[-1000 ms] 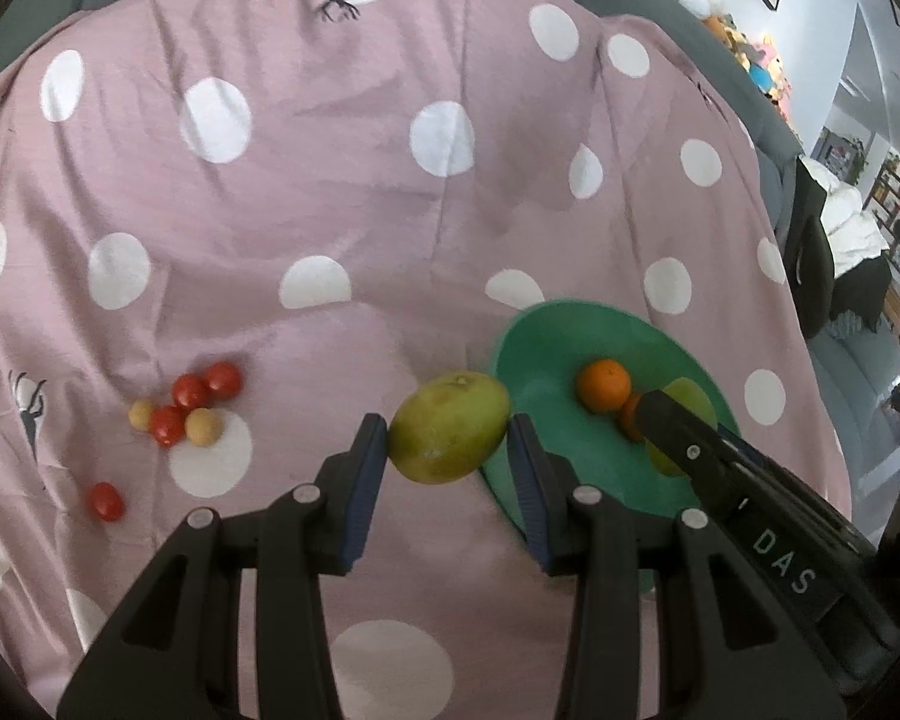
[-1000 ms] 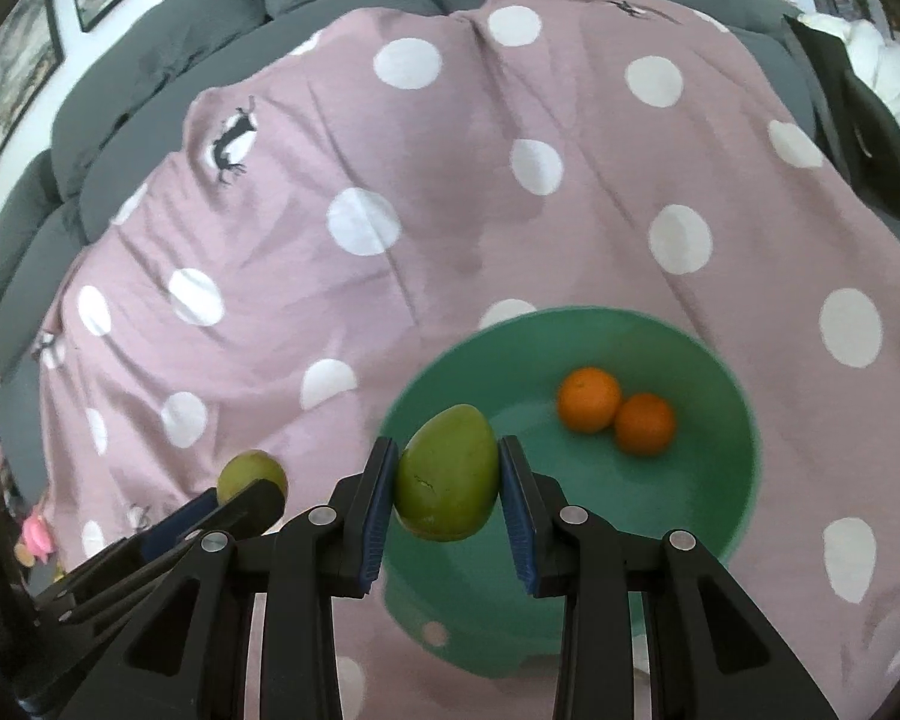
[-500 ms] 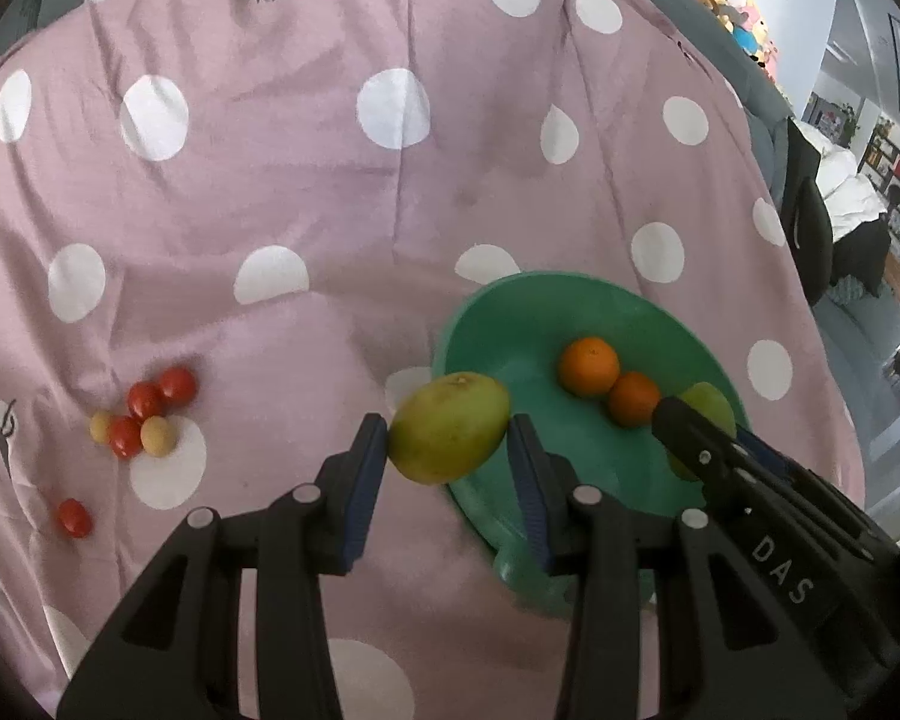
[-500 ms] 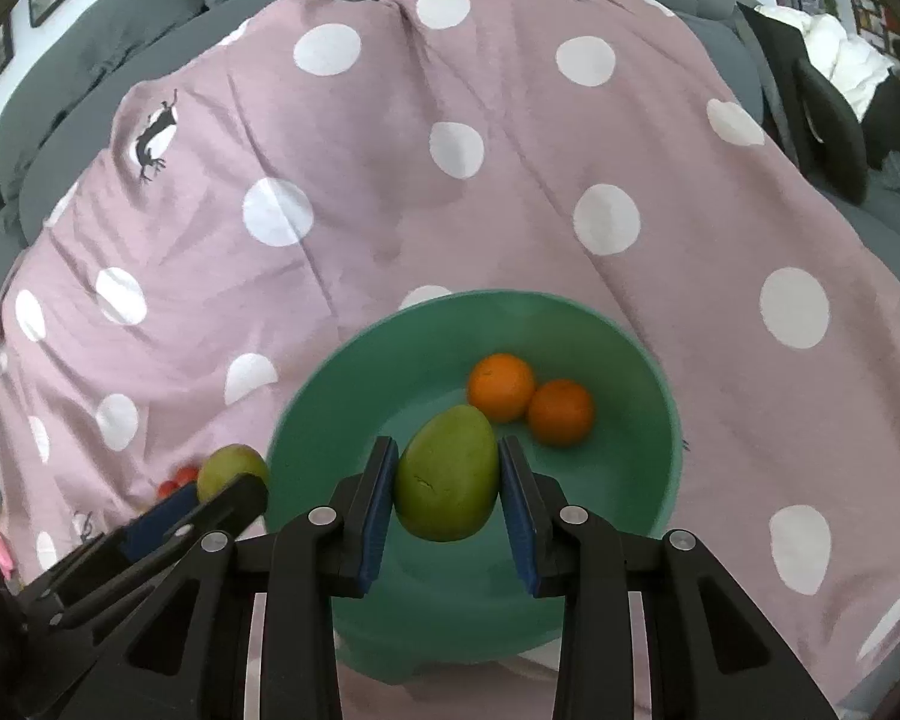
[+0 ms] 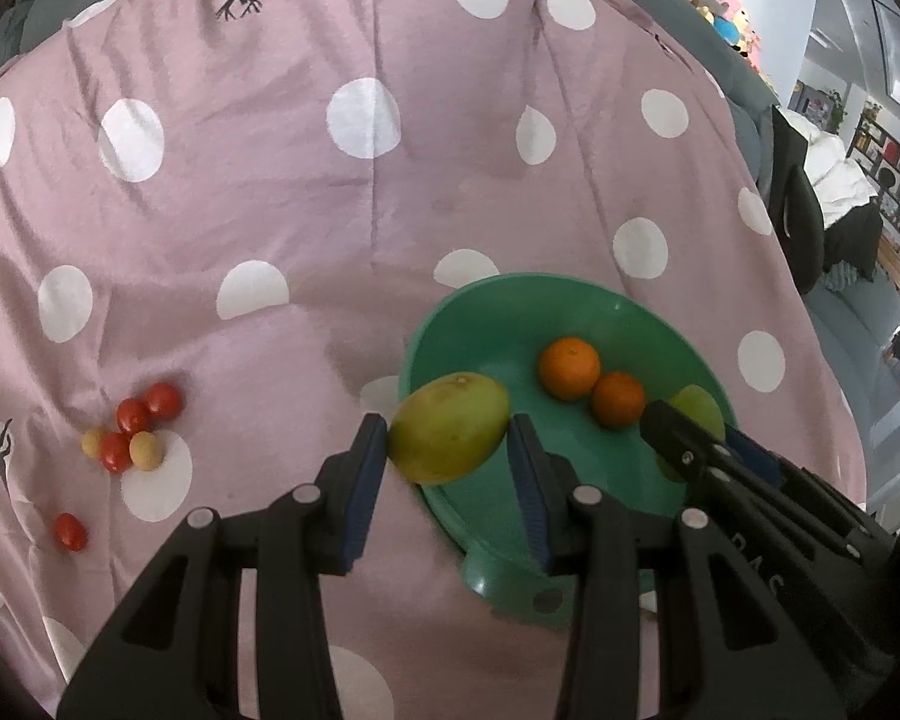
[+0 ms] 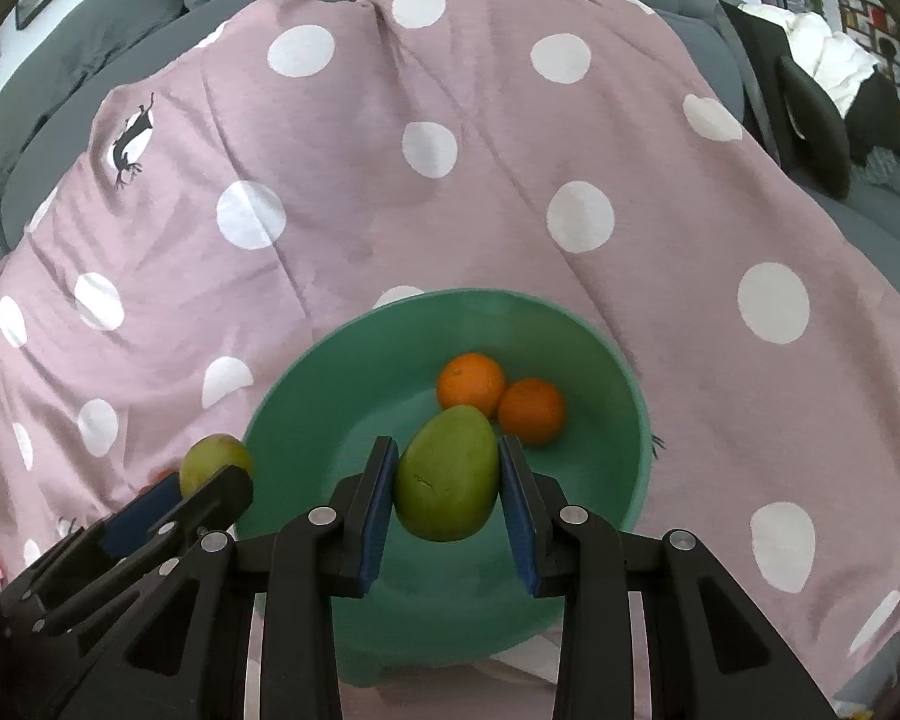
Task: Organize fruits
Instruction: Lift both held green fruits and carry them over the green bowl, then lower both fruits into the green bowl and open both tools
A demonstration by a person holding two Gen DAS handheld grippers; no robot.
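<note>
A soft pink cloth [image 5: 306, 192] with white dots and shallow creases drapes the whole surface, over what looks like a grey sofa [image 6: 120, 42]. On it, at about five o'clock in the left wrist view, sits a smooth, round green bowl [image 5: 468, 312] of hard plastic, holding two pebbly oranges [image 5: 569, 360]. The right gripper [image 6: 448, 495] hangs over the bowl's near half, its blue-padded fingers clamped on a matte, egg-shaped green mango [image 6: 447, 474]. The left gripper [image 5: 448, 468] is likewise clamped on a yellower mango [image 5: 448, 435], poised over the bowl's rim at nine o'clock. Small glossy cherry tomatoes [image 5: 131, 432] lie clustered on the cloth at eight o'clock, well apart from the bowl. To release well, each mango should probably be lowered close to the bowl floor before the fingers part, clear of the oranges, since a rounded fruit dropped on slick plastic would likely roll or knock the others.
</note>
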